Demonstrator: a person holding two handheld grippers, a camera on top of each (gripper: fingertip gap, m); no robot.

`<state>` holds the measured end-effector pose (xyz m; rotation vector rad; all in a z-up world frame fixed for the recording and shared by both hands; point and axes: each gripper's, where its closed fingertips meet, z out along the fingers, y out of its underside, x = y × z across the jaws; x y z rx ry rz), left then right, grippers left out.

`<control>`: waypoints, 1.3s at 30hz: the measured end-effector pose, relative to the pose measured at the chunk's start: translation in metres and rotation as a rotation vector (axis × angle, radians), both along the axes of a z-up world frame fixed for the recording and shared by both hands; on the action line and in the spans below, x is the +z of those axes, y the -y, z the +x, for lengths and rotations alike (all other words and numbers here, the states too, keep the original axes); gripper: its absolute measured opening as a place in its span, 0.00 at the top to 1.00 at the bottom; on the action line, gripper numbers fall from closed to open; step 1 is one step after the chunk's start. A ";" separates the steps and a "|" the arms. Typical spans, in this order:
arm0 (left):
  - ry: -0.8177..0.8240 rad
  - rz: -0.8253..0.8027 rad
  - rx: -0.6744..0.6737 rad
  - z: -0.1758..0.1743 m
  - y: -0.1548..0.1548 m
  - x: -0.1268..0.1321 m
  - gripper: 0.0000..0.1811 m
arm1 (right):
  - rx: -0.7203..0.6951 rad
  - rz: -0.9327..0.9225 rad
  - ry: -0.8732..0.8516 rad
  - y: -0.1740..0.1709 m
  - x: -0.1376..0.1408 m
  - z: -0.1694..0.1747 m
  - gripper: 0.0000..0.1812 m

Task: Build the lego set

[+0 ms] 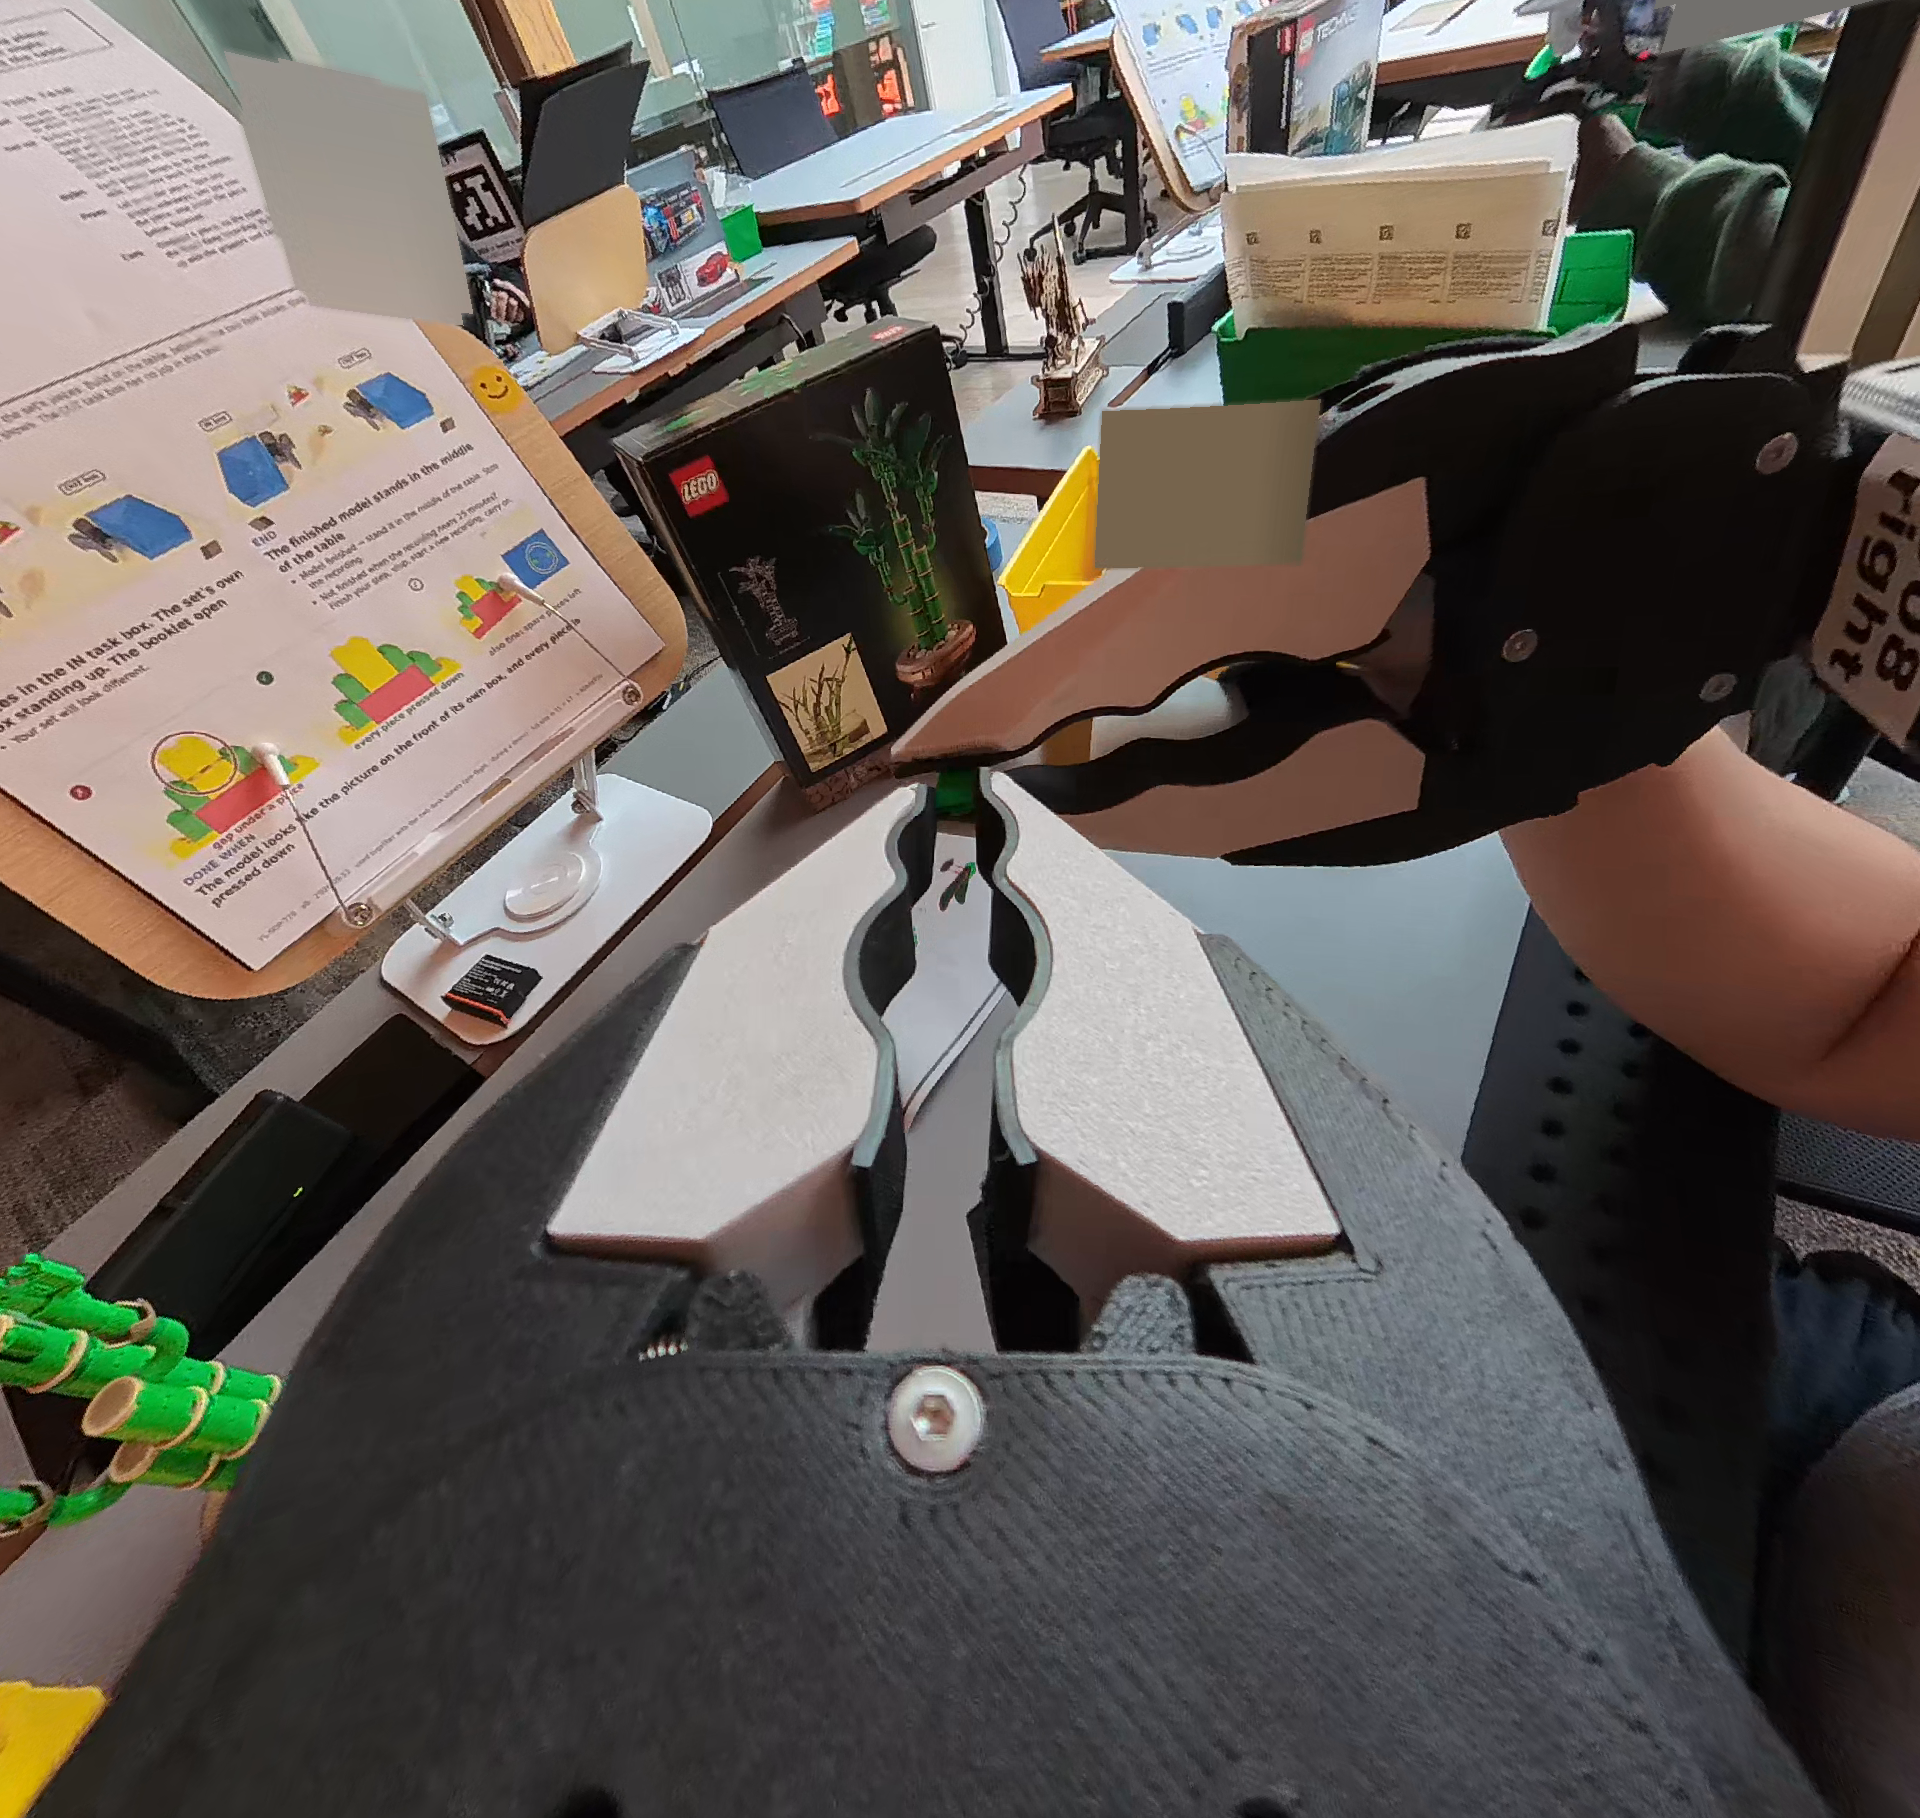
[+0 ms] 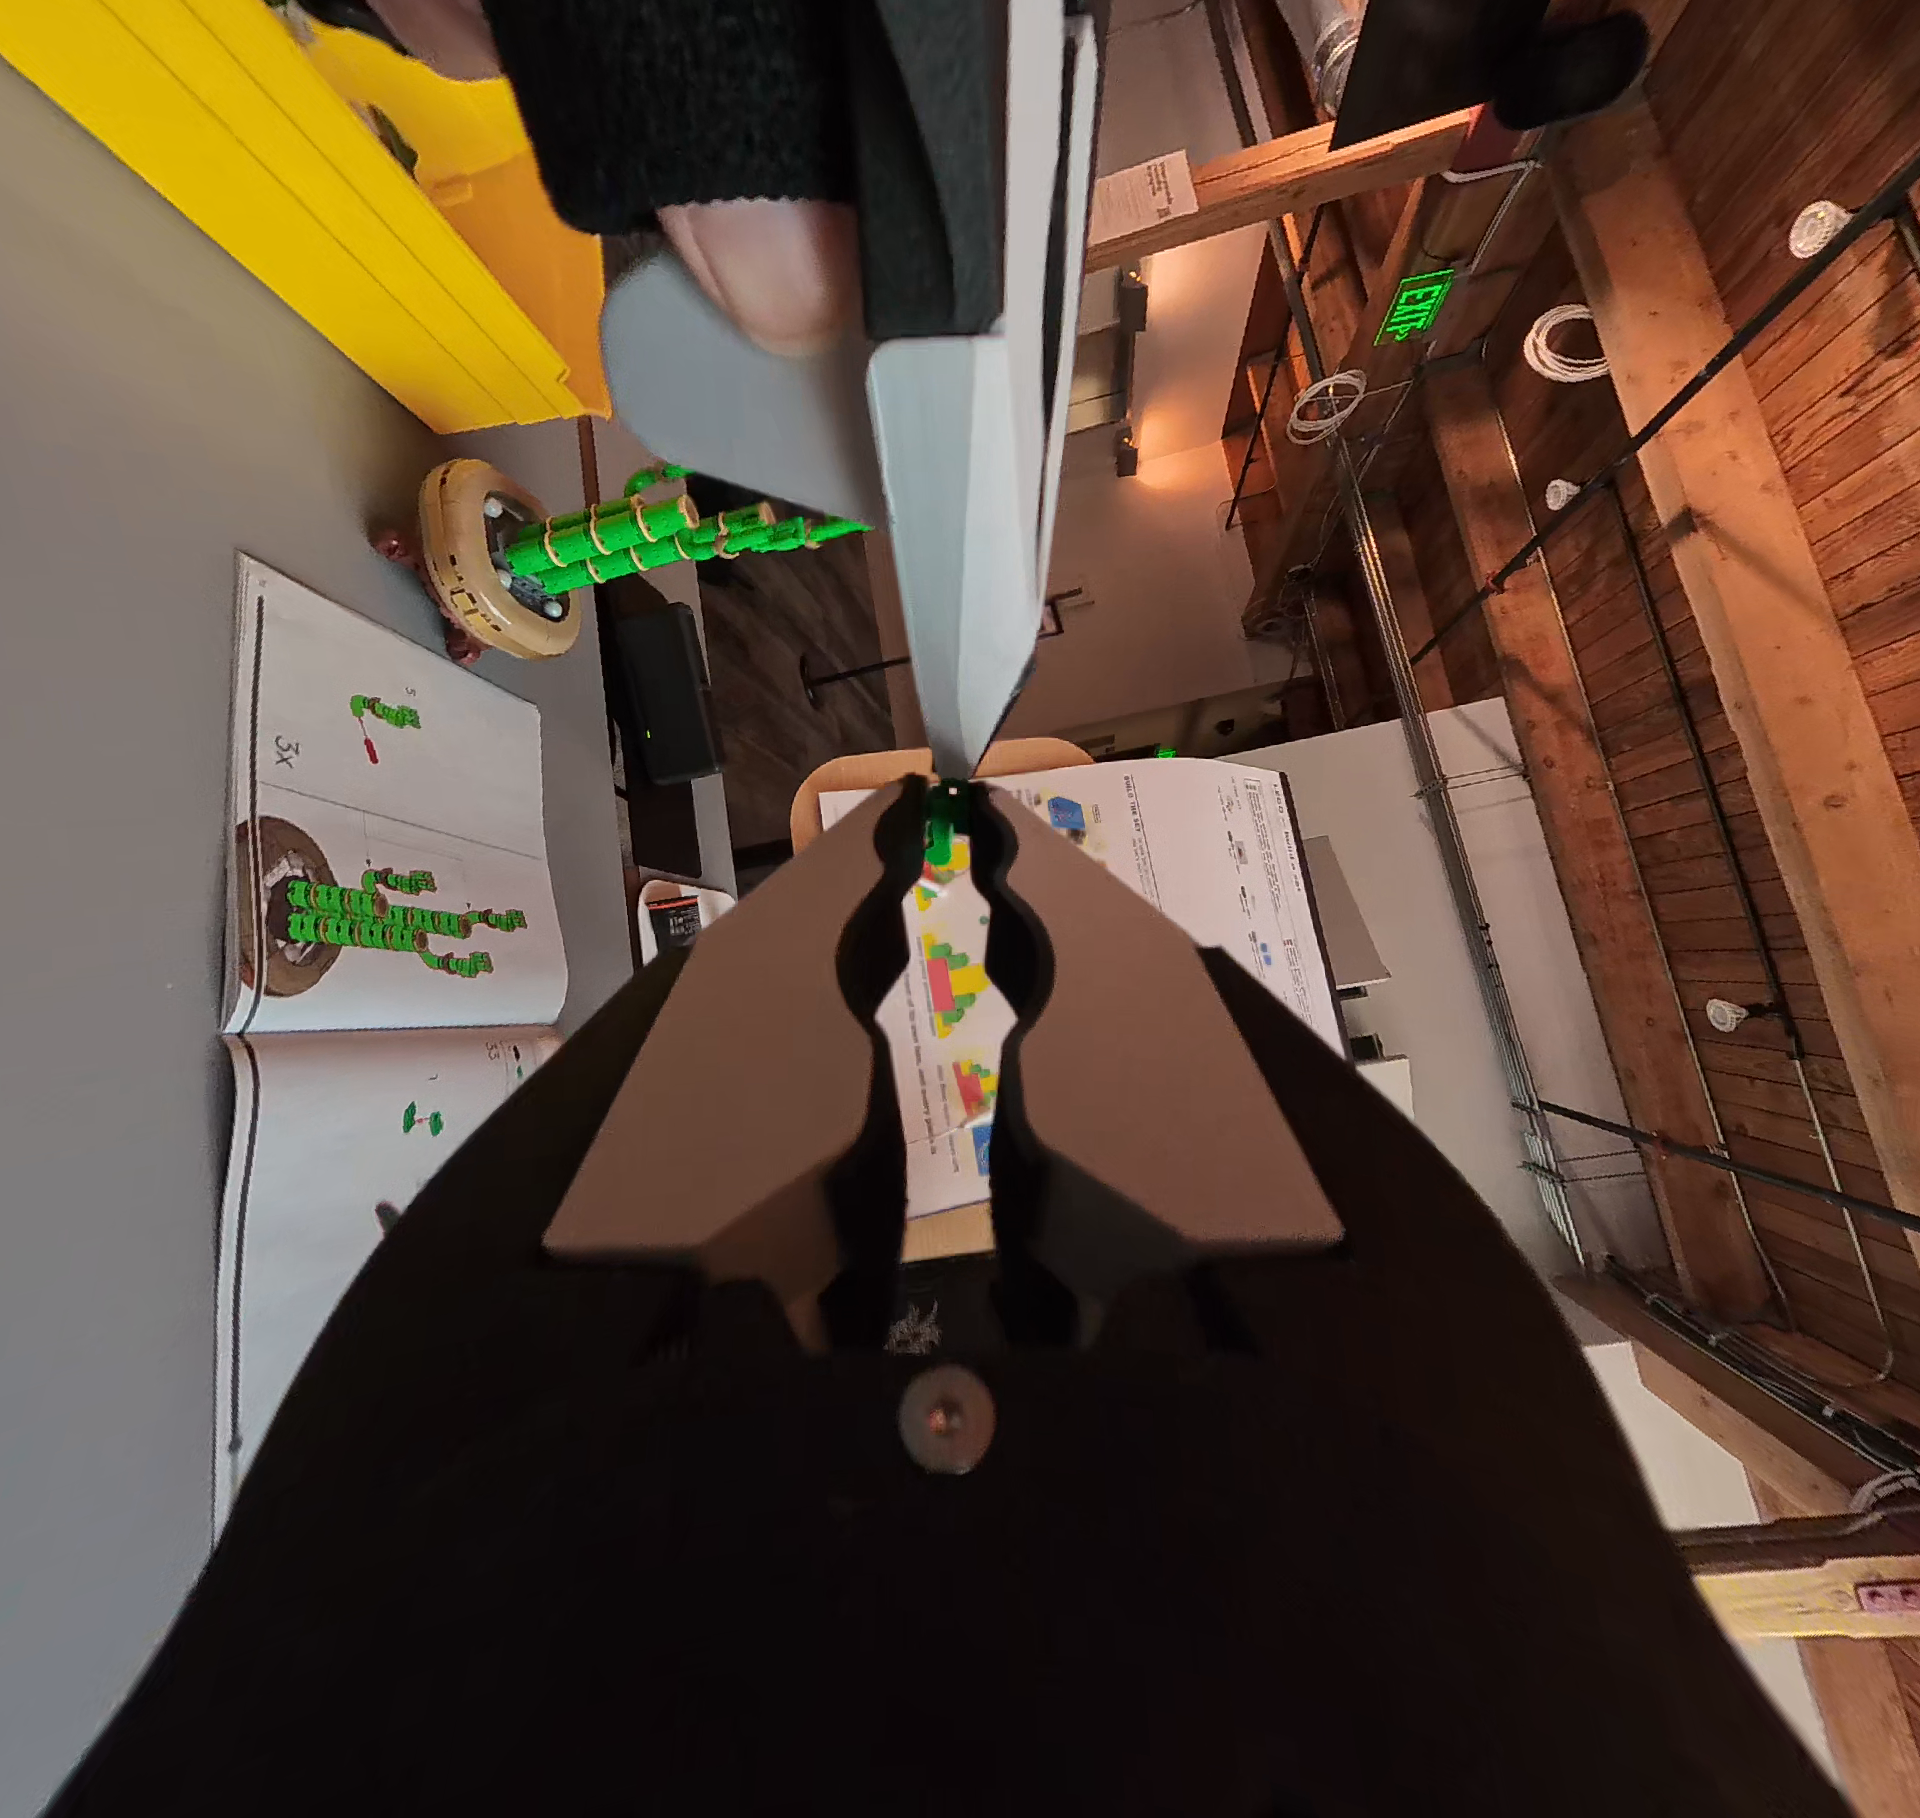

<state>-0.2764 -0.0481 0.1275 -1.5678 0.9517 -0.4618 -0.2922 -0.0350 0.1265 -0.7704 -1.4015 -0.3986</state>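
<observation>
My left gripper [image 1: 952,794] is shut on a small green lego piece [image 1: 956,792], held above the grey table. My right gripper [image 1: 914,766] comes in from the right and meets it tip to tip. In the right wrist view my right gripper [image 2: 945,794] is shut on the small green piece [image 2: 943,818], and the left gripper [image 2: 956,755] points down onto it from above. I cannot tell whether this is one piece or two joined. The green bamboo model [image 2: 623,542] stands in its tan pot [image 2: 468,573] and also shows in the left wrist view [image 1: 114,1405].
An open instruction booklet [image 2: 395,833] lies on the table [image 2: 104,625]. A yellow bin [image 2: 260,158] stands behind it. The black set box [image 1: 821,542], a guide sheet on a wooden stand [image 1: 260,573] and a green bin [image 1: 1351,355] stand at the far side. The grippers are tip to tip, or close to it.
</observation>
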 end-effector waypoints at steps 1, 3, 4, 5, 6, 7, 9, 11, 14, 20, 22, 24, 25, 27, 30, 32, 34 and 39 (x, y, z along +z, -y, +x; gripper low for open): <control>0.010 0.002 -0.007 -0.001 0.001 0.002 0.97 | 0.020 -0.012 -0.021 0.002 0.002 -0.002 0.97; 0.042 -0.020 -0.042 -0.003 0.005 0.005 0.97 | 0.049 -0.013 -0.045 0.006 0.005 -0.003 0.96; 0.069 -0.037 -0.067 -0.004 0.006 0.007 0.97 | 0.058 -0.003 -0.049 0.008 0.007 -0.003 0.96; 0.093 -0.057 -0.094 -0.004 0.008 0.008 0.97 | 0.061 0.003 -0.049 0.009 0.008 -0.003 0.96; 0.115 -0.077 -0.120 -0.004 0.009 0.009 0.97 | 0.064 0.003 -0.052 0.010 0.009 -0.003 0.96; 0.137 -0.095 -0.145 -0.003 0.010 0.010 0.97 | 0.069 0.001 -0.056 0.011 0.010 -0.002 0.96; 0.179 -0.133 -0.192 -0.003 0.011 0.012 0.97 | 0.082 -0.004 -0.065 0.013 0.011 -0.002 0.96; 0.212 -0.164 -0.230 -0.003 0.012 0.013 0.97 | 0.099 -0.018 -0.076 0.014 0.012 -0.002 0.96; 0.241 -0.188 -0.265 -0.003 0.012 0.013 0.97 | 0.112 -0.036 -0.088 0.015 0.013 -0.001 0.96; 0.308 -0.244 -0.334 -0.004 0.013 0.017 0.97 | 0.147 -0.064 -0.116 0.018 0.015 -0.002 0.94; 0.335 -0.270 -0.360 -0.004 0.013 0.017 0.97 | 0.154 -0.069 -0.127 0.019 0.017 -0.002 0.94; 0.361 -0.295 -0.388 -0.004 0.014 0.018 0.97 | 0.157 -0.066 -0.133 0.019 0.018 -0.001 0.94; 0.376 -0.306 -0.401 -0.004 0.014 0.019 0.97 | 0.162 -0.070 -0.138 0.020 0.019 0.000 0.94; 0.411 -0.328 -0.430 -0.006 0.015 0.022 0.97 | 0.179 -0.080 -0.154 0.022 0.021 0.001 0.94; 0.455 -0.354 -0.464 -0.009 0.015 0.025 0.97 | 0.204 -0.093 -0.182 0.025 0.026 0.004 0.94; 0.466 -0.363 -0.470 -0.010 0.014 0.025 0.97 | 0.230 -0.104 -0.198 0.027 0.028 0.007 0.94; 0.470 -0.368 -0.479 -0.010 0.014 0.026 0.97 | 0.238 -0.109 -0.205 0.028 0.030 0.009 0.94; 0.477 -0.397 -0.537 -0.007 0.022 0.026 0.97 | 0.311 -0.144 -0.199 0.035 0.028 0.011 0.93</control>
